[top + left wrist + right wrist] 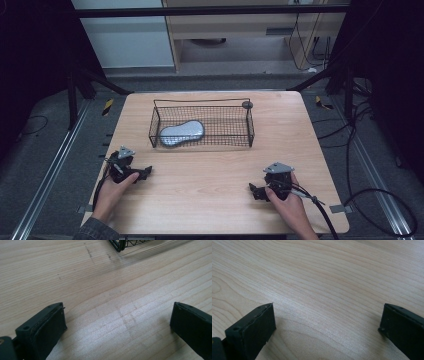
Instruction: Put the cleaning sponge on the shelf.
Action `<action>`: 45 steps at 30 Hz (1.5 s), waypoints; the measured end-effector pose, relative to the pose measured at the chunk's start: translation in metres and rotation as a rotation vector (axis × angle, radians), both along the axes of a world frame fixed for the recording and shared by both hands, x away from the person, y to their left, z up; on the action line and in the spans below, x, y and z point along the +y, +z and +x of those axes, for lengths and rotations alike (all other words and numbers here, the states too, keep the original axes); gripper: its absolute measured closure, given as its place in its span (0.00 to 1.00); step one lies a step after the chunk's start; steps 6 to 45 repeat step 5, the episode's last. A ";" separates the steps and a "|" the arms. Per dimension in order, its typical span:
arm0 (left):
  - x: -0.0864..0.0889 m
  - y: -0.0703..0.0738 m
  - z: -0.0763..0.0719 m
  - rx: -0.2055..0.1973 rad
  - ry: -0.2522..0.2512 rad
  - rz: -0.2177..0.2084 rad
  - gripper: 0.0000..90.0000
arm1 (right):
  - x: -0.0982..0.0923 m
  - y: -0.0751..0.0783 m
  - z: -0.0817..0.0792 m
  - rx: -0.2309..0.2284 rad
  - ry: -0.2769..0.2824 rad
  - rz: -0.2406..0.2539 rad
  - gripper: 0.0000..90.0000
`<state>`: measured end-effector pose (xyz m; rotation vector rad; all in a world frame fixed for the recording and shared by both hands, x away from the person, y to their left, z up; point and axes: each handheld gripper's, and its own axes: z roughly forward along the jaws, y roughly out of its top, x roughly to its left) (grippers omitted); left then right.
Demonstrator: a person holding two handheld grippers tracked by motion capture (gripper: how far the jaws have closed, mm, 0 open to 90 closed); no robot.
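Hand-held grippers (145, 172) (254, 190) agape, basket (202, 142) beyond

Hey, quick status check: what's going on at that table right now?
Both grippers, left and right, open, empty, low over table. Grey oblong object lying inside wire basket. Nothing in the way.

Grey carpeted floor (45, 150), pale cabinet (240, 30) behind, dark curtains (30, 60) flanking.

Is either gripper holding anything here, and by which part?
Nothing is held. The left gripper and right gripper are both open over bare table; the grey object lies in the wire basket.
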<state>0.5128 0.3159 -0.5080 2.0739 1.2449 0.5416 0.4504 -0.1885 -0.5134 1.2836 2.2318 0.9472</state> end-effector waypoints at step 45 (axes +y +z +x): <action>0.000 0.000 0.000 0.000 -0.001 0.000 0.00 | 0.000 0.000 0.001 0.000 -0.009 0.000 0.00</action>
